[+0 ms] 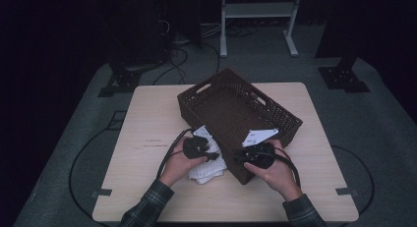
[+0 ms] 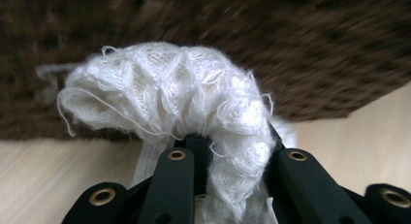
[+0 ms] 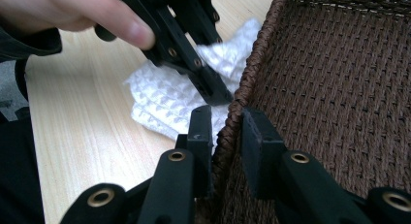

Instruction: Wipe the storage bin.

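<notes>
One white knitted cloth [image 1: 209, 164] is what I'm working: my left gripper [image 2: 228, 151] pinches a bunched fold of it, though it lies on the table [image 1: 147, 119] just left of the brown wicker basket [image 1: 236, 106], not yet inside. My right gripper [image 3: 228, 136] straddles the near basket rim, jaws apart, not pressing. I can read no writing anywhere.

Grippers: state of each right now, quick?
Left gripper: shut on the white cloth, beside the basket.
Right gripper: jaws either side of the basket's rim, one inside, one outside; grip cannot be told.
</notes>
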{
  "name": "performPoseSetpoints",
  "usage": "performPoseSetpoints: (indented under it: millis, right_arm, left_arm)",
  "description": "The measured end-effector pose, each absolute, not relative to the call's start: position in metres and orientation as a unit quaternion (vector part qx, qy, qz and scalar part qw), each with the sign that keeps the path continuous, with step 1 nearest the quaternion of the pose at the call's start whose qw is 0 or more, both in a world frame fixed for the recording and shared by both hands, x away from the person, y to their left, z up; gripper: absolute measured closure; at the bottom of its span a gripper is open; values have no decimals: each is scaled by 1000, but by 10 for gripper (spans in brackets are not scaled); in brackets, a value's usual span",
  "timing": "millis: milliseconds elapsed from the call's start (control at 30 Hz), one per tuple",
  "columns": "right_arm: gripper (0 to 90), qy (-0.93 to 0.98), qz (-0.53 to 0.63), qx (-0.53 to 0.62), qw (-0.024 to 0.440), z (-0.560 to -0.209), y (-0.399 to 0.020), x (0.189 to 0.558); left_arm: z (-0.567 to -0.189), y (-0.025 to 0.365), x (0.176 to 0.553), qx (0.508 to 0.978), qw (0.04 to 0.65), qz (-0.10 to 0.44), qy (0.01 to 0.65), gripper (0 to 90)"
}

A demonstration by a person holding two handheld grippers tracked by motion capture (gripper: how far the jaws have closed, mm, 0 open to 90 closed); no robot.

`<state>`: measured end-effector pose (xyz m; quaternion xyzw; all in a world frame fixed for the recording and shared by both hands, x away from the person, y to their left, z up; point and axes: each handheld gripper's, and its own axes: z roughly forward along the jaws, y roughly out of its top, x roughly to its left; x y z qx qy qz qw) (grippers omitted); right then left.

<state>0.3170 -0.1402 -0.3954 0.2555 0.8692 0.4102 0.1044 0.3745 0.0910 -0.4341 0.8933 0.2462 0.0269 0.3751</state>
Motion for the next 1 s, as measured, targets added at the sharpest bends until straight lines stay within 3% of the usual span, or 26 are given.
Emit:
performPoseSetpoints:
  millis: [567, 1000]
  right_arm:
    - [708, 872, 406, 250, 112, -391, -143, 315]
    - [791, 869, 416, 250, 97, -387, -156, 307]
  left_arm:
    - [-414, 89, 363, 887, 404, 34, 222, 748]
    - [-438, 75, 363, 900, 372, 18, 225, 745]
